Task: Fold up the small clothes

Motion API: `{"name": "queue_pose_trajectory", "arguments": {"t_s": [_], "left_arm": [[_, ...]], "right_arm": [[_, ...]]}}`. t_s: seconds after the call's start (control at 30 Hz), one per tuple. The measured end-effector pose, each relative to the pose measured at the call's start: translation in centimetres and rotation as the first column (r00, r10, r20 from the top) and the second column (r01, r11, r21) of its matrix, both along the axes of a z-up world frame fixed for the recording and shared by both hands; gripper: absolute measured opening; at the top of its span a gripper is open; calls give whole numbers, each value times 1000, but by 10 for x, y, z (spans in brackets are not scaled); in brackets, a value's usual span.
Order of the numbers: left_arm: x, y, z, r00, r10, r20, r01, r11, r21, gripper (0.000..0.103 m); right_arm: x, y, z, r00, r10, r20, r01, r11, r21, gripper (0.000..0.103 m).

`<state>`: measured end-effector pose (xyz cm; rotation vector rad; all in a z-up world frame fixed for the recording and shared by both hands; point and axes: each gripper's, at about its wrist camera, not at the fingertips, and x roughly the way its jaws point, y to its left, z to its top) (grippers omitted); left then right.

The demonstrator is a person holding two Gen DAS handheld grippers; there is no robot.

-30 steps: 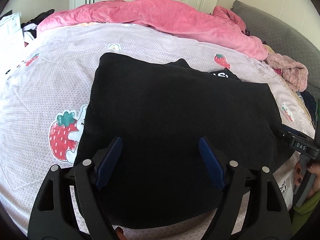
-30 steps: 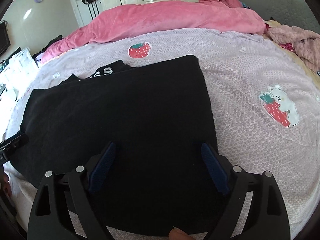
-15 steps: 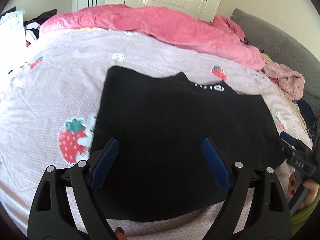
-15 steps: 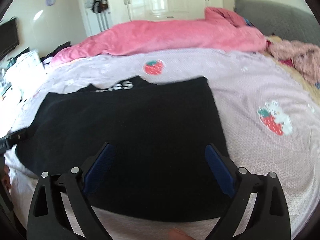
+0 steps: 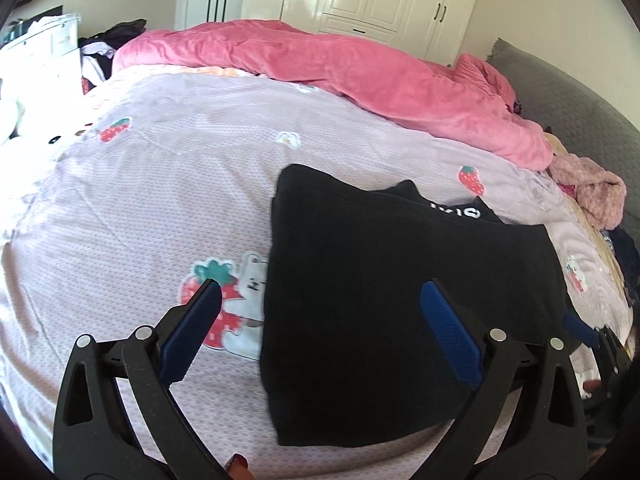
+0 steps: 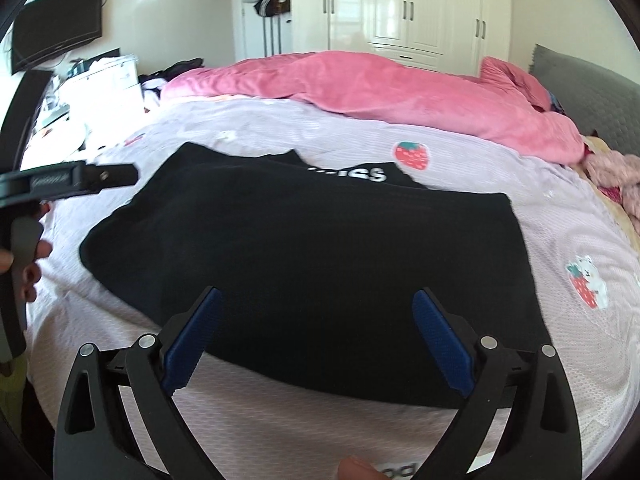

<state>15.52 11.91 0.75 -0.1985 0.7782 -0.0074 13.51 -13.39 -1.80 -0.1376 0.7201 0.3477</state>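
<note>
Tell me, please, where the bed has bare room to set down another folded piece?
Free: the lilac sheet left of the black garment, up to the pink duvet; also the strip between garment and duvet. Crowded: the right edge by the fluffy pink clothes.

A black garment (image 5: 400,304) lies folded into a flat, roughly square block on the lilac strawberry-print bed sheet (image 5: 160,184). At its far edge a lower layer pokes out, showing white lettering (image 6: 352,174). Nothing grips it.

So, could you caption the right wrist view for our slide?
Open right gripper above a folded black garment on the strawberry-print bedspread.
</note>
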Motion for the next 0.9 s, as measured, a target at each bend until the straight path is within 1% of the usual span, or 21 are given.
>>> {"name": "queue_pose_trajectory", "arguments": {"t_s": [0.2, 0.47, 0.6, 0.73, 0.9], "left_arm": [[1, 24, 1, 999, 54, -1, -54, 998, -26, 93], [1, 44, 3, 995, 103, -1, -103, 994, -30, 93], [1, 51, 3, 993, 121, -1, -121, 992, -30, 93], [1, 57, 3, 991, 135, 2, -135, 990, -26, 93], [2, 64, 2, 987, 159, 0, -159, 987, -22, 93]], "right_arm": [[-10, 31, 0, 998, 66, 11, -66, 998, -23, 96], [-16, 72, 0, 989, 147, 9, -146, 988, -43, 96], [-19, 96, -8, 983, 185, 0, -184, 979, -87, 96], [-21, 111, -16, 977, 210, -14, -211, 972, -101, 96], [-20, 123, -24, 975, 222, -19, -222, 965, -142, 96]]}}
